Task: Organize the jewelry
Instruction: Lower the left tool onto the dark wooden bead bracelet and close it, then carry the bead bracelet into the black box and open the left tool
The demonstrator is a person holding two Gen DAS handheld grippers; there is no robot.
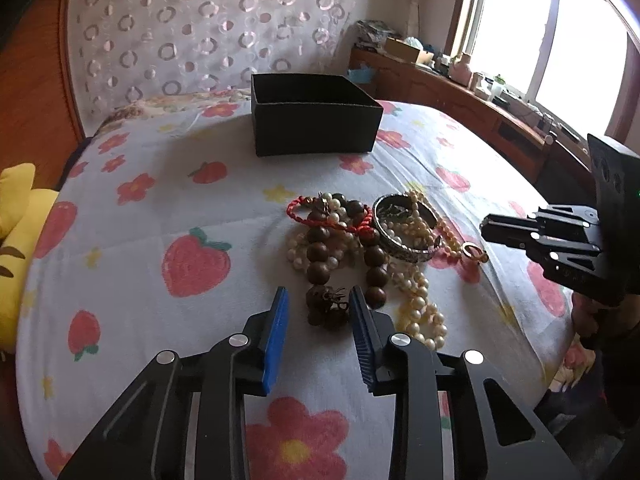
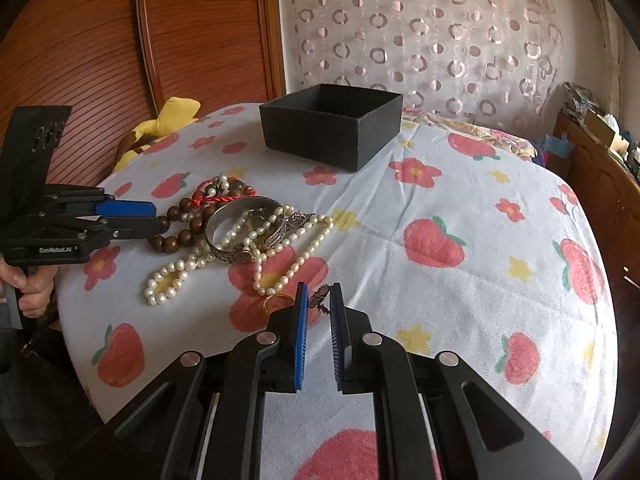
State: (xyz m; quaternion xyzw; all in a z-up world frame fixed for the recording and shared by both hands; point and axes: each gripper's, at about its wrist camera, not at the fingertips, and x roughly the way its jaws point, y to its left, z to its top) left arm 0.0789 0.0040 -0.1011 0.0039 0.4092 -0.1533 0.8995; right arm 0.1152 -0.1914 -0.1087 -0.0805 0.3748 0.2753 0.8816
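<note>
A tangle of jewelry lies on the strawberry-print bedspread (image 1: pixel 160 184): a brown wooden bead bracelet (image 1: pixel 320 248), a red cord bracelet (image 1: pixel 320 216), a silver bangle (image 1: pixel 404 236) and a pearl necklace (image 1: pixel 420 312). My left gripper (image 1: pixel 319 308) straddles the carved end of the brown beads, with a gap still showing on its left side. My right gripper (image 2: pixel 319 308) is shut on a small dark metal charm (image 2: pixel 319 298) just above the bedding, beside a gold ring (image 2: pixel 276 300). An open black box (image 2: pixel 332 128) stands behind the pile.
A yellow plush toy (image 1: pixel 16 216) lies at the bed's left edge by the wooden headboard (image 2: pixel 100 40). A wooden cabinet (image 1: pixel 460 92) with clutter runs under the window on the right. A person's hand (image 2: pixel 32 288) grips the left tool's handle.
</note>
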